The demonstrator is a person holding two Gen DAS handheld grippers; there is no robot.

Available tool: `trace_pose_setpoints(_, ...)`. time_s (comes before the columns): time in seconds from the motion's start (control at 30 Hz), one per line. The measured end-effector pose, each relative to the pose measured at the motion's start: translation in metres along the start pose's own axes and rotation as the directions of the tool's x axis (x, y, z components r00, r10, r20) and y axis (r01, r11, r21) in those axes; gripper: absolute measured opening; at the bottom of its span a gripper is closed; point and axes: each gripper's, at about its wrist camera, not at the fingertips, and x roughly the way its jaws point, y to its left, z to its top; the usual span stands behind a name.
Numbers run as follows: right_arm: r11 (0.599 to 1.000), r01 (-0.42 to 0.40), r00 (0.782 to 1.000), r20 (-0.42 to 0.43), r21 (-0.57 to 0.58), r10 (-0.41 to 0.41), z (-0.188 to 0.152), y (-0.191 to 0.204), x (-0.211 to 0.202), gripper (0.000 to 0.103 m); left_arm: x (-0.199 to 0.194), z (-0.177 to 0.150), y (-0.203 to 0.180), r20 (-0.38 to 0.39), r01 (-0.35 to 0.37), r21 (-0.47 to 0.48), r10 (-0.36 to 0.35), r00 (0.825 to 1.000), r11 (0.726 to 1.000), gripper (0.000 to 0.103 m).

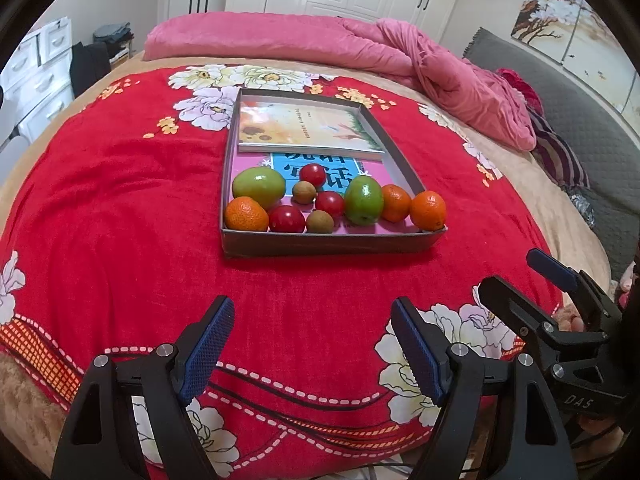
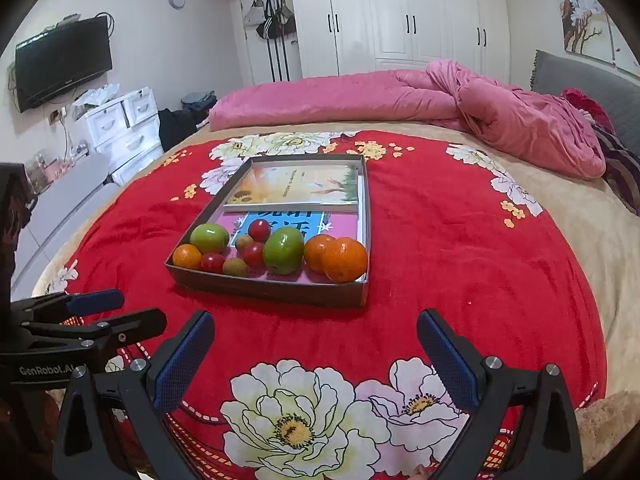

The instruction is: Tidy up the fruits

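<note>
In the left wrist view, your left tongs [image 1: 312, 344] stand wide open above the red flowered blanket [image 1: 120, 200] on the bed, and they hold nothing. Ahead of them, well apart, lies a shallow cardboard box [image 1: 332, 242]. All the fruits sit in its near part: a green apple [image 1: 259, 187] at the left, an orange [image 1: 246, 215] in the near left corner, and beside it a red fruit [image 1: 287, 219] and a small brown fruit [image 1: 319, 222]. A second green apple [image 1: 363, 200] stands more to the right, then two oranges, and the last orange [image 1: 427, 211] touches the near right corner. A book [image 1: 304, 128] lies in the far part of the box. At the right edge you see your right tongs [image 1: 520, 280], also spread apart.

In the right wrist view, your right tongs [image 2: 316, 344] are wide open too and empty, over the blanket [image 2: 480, 260]. The box [image 2: 272, 290] is ahead and a little to the left, with the same fruits in its near part; the biggest orange [image 2: 345, 260] is in the near right corner. Your left tongs [image 2: 120, 308] show at the left edge. A pink quilt [image 2: 400, 100] lies at the far side of the bed.
</note>
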Motion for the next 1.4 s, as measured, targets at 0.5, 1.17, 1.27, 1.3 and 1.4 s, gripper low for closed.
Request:
trace_pose_setpoints(0.5, 1.0, 0.004, 1.0, 0.011, -0.024, -0.004, -0.0001, 0.0043, -0.0009, 0.102, -0.0024, 0.0034, -0.0001, 0.011, -0.006, 0.0, 0.006, 1.0, 1.0, 0.081)
trace_pose_setpoints(1.17, 1.0, 0.002, 1.0, 0.011, -0.024, -0.002, -0.0008, 0.0053, -0.0014, 0.102, -0.0021, 0.0053, 0.0023, 0.01, -0.016, 0.007, 0.016, 1.0, 1.0, 0.081)
trace_pose_setpoints(1.27, 1.0, 0.002, 1.0, 0.011, -0.024, -0.002, -0.0008, 0.0053, -0.0015, 0.102, -0.0024, 0.0062, 0.0025, 0.011, -0.014, 0.01, 0.014, 1.0, 1.0, 0.081)
trace_pose_setpoints(1.3, 1.0, 0.001, 1.0, 0.01, -0.024, -0.001, -0.0009, 0.0056, -0.0014, 0.102, -0.0025, 0.0064, 0.002, 0.012, -0.014, 0.01, 0.014, 1.0, 1.0, 0.081)
trace_pose_setpoints(1.4, 1.0, 0.002, 1.0, 0.011, -0.027, -0.001, -0.0012, 0.0059, -0.0018, 0.102, -0.0028, 0.0061, 0.0004, 0.015, -0.015, 0.011, 0.015, 1.0, 1.0, 0.081)
